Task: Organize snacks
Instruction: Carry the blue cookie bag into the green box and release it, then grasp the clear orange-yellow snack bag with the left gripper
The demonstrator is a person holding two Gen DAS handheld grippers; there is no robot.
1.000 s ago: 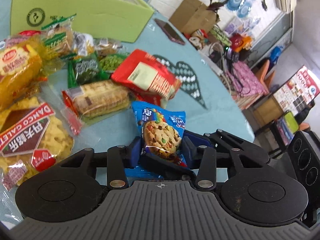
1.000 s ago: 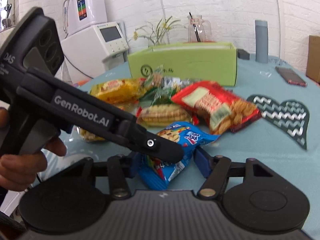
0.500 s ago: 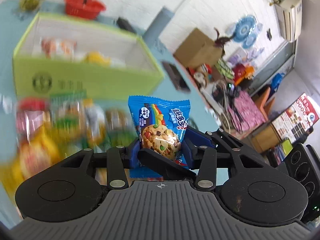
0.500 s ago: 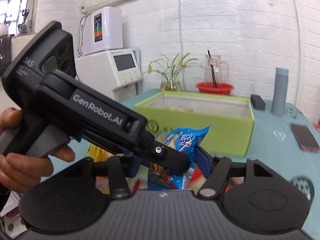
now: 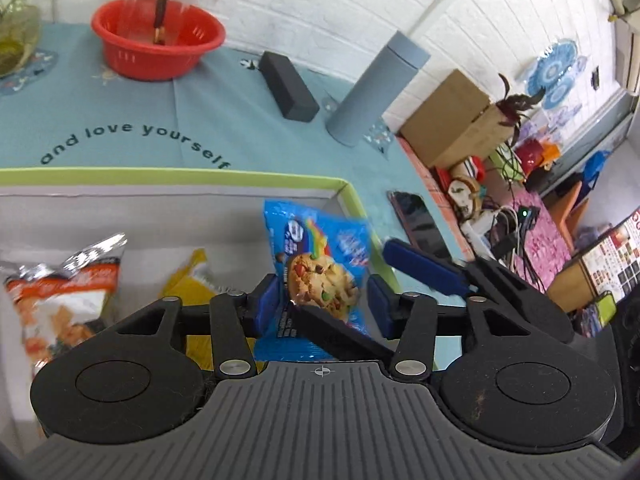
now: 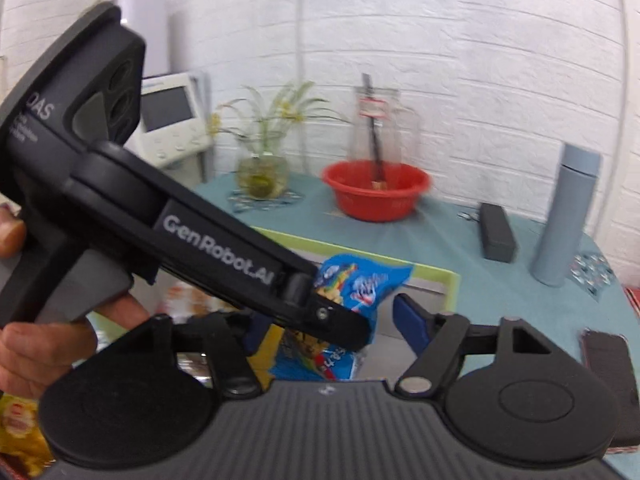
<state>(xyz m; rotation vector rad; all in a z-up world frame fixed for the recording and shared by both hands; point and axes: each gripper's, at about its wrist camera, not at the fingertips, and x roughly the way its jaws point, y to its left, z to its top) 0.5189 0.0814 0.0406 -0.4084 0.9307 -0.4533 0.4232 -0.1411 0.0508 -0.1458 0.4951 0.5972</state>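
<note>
Both grippers are black, with ribbed grey bases, round pivot discs, silver screws and blue finger pads point(image 5: 266, 300). The left gripper point(image 6: 320, 312) carries white "GenRobot.AI" lettering, a grey handle and "DAS".

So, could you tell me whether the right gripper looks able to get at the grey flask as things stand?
Probably yes: the right gripper is opening off the cookie packet, and bare tablecloth leads to the grey flask.
</note>
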